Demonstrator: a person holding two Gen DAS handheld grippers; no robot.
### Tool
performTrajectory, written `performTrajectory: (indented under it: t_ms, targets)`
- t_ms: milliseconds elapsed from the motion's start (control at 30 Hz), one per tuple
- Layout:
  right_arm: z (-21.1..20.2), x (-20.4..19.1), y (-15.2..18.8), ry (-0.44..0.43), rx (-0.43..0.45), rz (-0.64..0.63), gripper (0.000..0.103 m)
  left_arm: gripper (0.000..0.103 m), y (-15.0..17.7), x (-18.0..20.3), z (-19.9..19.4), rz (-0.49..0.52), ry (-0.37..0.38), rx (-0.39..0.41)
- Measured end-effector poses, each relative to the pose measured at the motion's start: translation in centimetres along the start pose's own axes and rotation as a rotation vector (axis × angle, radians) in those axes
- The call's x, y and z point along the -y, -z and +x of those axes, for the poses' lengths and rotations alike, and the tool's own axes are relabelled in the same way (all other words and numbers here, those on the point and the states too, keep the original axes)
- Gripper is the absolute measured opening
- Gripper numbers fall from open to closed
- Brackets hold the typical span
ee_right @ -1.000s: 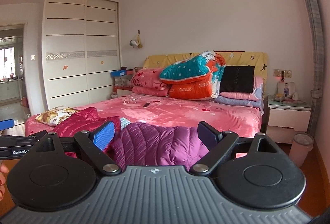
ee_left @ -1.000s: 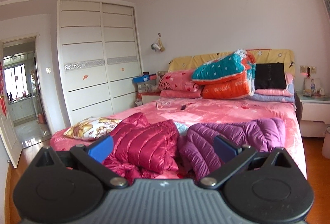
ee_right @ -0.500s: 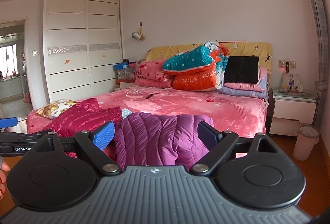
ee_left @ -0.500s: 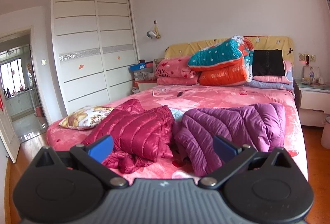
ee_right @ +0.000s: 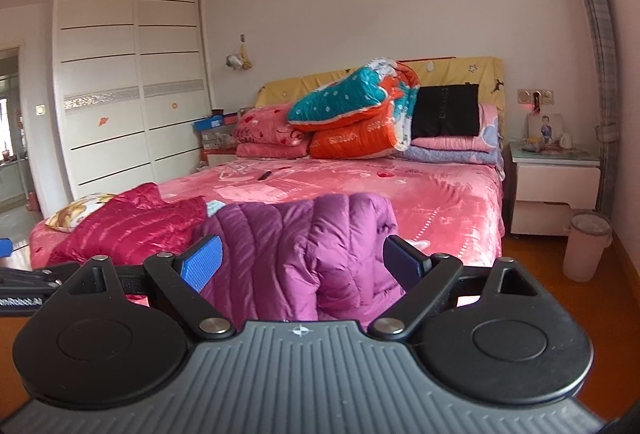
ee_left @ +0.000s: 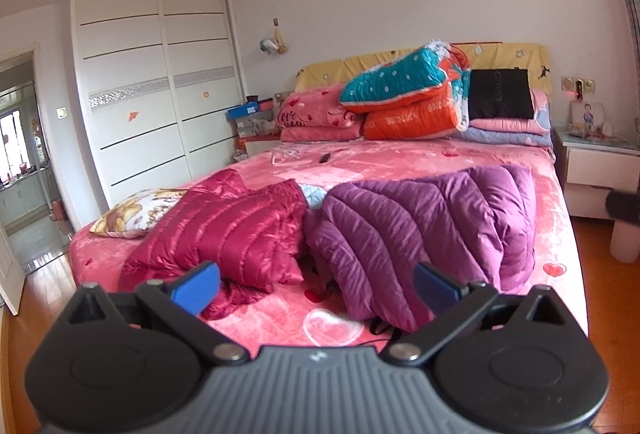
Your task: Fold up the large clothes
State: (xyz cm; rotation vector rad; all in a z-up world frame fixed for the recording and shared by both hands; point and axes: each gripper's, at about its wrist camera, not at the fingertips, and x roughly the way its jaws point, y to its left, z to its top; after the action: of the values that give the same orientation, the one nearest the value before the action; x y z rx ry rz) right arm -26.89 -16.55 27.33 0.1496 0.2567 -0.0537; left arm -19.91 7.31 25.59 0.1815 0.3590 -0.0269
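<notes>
Two puffy jackets lie side by side at the foot of the bed (ee_left: 420, 162), and we see them over both grippers. The purple jacket (ee_left: 424, 230) is the bigger heap: in our left view it stretches across the bed, its long axis running left to right, quilted ribs slanting toward the headboard, one end at the bed's right edge and the other crumpled near the foot edge. The red jacket (ee_left: 224, 230) sits just left of it, touching at the middle, bunched and angled toward the near left corner. A patterned pillow (ee_left: 136, 210) lies behind the red one at the left edge. Folded quilts (ee_left: 404, 98) are stacked at the headboard, well apart from the jackets, with a small dark remote (ee_left: 325, 157) on the spread between. Our left gripper (ee_left: 316, 284) is spread wide and holds nothing, short of the foot edge. Our right gripper (ee_right: 302, 262) is likewise wide and empty, facing the purple jacket (ee_right: 304, 246). A pink bin (ee_right: 588, 246) stands on the floor by the nightstand (ee_right: 556, 190).
</notes>
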Motion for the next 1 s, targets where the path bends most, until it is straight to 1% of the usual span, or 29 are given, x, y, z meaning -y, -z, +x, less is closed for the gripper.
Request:
performTrajectory:
  t_ms: [133, 200, 333, 467, 567, 633, 700, 767, 833, 900, 1000]
  targets:
    - [2.1, 1.5, 2.6, 0.022, -0.006, 0.048, 0.103, 0.102, 0.7, 1.7, 1.8, 0.005, 0.030, -0.015]
    - [3.3, 2.6, 4.3, 0.052, -0.009, 0.064, 0.103, 0.102, 1.1, 2.5, 2.6, -0.001, 0.044, -0.009]
    - [5.9, 5.3, 7.1, 0.109, -0.046, 0.117, 0.103, 0.102, 2.2, 4.3, 4.6, -0.007, 0.101, -0.009]
    - [8.2, 7.5, 9.7, 0.147, -0.093, 0.143, 0.103, 0.102, 3.4, 6.7, 6.4, 0.005, 0.197, -0.011]
    - [9.5, 8.8, 11.8, 0.155, -0.114, 0.170, 0.103, 0.102, 4.0, 8.7, 8.0, 0.028, 0.231, -0.019]
    - [10.6, 9.4, 12.7, 0.177, -0.142, 0.160, 0.103, 0.102, 4.1, 10.0, 9.1, 0.049, 0.250, -0.016]
    - [11.5, 9.9, 13.4, 0.188, -0.170, 0.157, 0.103, 0.102, 4.0, 11.4, 10.0, 0.084, 0.251, -0.005]
    - [12.2, 10.5, 13.9, 0.192, -0.185, 0.142, 0.103, 0.102, 3.7, 12.8, 11.2, 0.129, 0.234, 0.001]
    - [12.8, 11.0, 14.3, 0.201, -0.197, 0.135, 0.103, 0.102, 3.4, 14.2, 12.3, 0.159, 0.232, 0.004]
    - [13.1, 11.8, 14.9, 0.202, -0.210, 0.168, 0.103, 0.102, 3.1, 15.2, 13.3, 0.174, 0.234, 0.010]
    - [13.7, 13.2, 15.1, 0.203, -0.220, 0.222, 0.103, 0.102, 2.9, 17.2, 15.3, 0.216, 0.208, 0.002]
